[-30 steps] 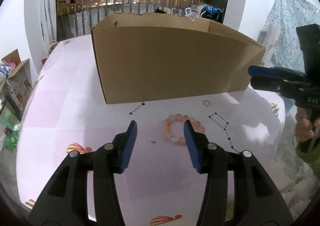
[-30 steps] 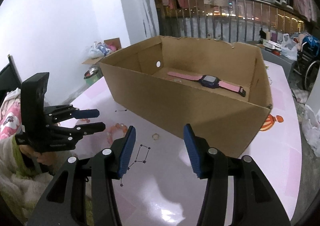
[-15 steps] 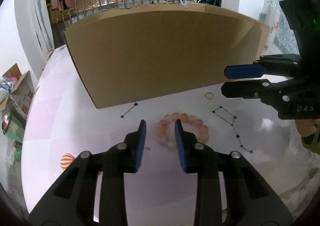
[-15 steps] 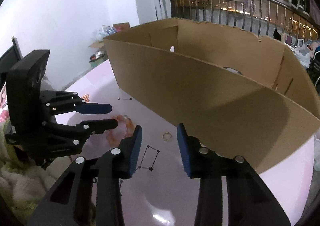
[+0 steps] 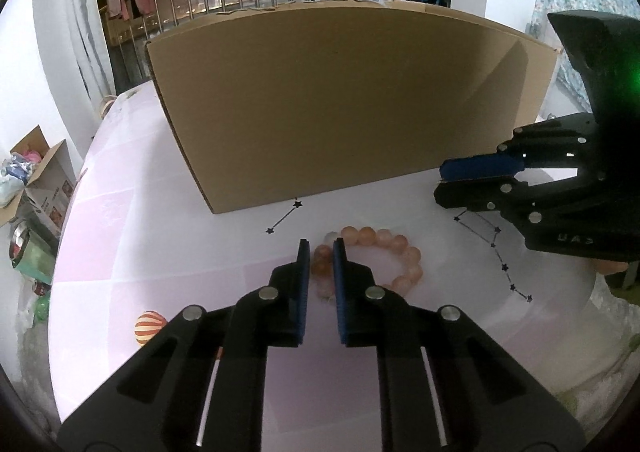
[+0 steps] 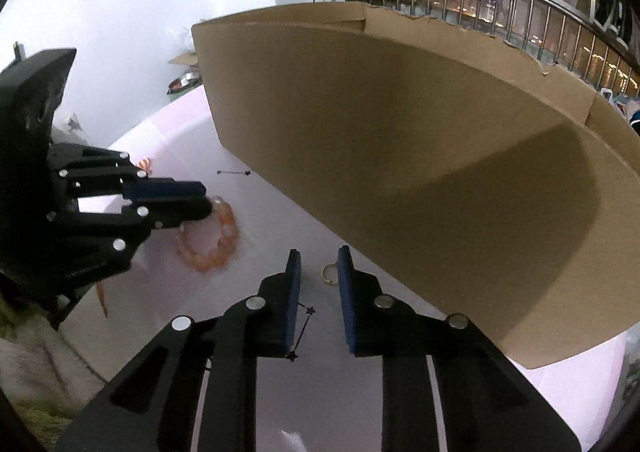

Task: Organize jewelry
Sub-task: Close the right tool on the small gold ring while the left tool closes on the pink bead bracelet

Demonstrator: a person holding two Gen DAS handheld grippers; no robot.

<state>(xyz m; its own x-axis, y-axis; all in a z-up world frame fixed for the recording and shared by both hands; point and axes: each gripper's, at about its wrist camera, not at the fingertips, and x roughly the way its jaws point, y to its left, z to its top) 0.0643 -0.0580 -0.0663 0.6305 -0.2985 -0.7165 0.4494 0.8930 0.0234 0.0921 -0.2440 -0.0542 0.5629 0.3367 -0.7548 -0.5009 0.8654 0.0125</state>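
A bracelet of pink-orange beads (image 5: pixel 394 256) lies on the pale pink table in front of a big cardboard box (image 5: pixel 340 100). My left gripper (image 5: pixel 321 252) has its blue pads closed on the bracelet's left side; it also shows in the right wrist view (image 6: pixel 192 196) on the bracelet (image 6: pixel 218 244). A small gold ring (image 6: pixel 329 275) lies on the table near the box wall. My right gripper (image 6: pixel 318 266) is low over the table, narrowly open with the ring between its fingertips. It shows at the right in the left wrist view (image 5: pixel 460 182). The box's inside is hidden.
The cardboard box (image 6: pixel 420 156) fills the far side of the table (image 5: pixel 120 252). Printed star lines (image 5: pixel 500 252) and a striped balloon print (image 5: pixel 150 326) mark the cloth. The table edge drops off at left, with a box and bins (image 5: pixel 32 192) on the floor.
Both grippers have dropped and moved forward to the table. My left jaws have narrowed from wide open to closed on the bracelet. My right jaws have narrowed around the ring.
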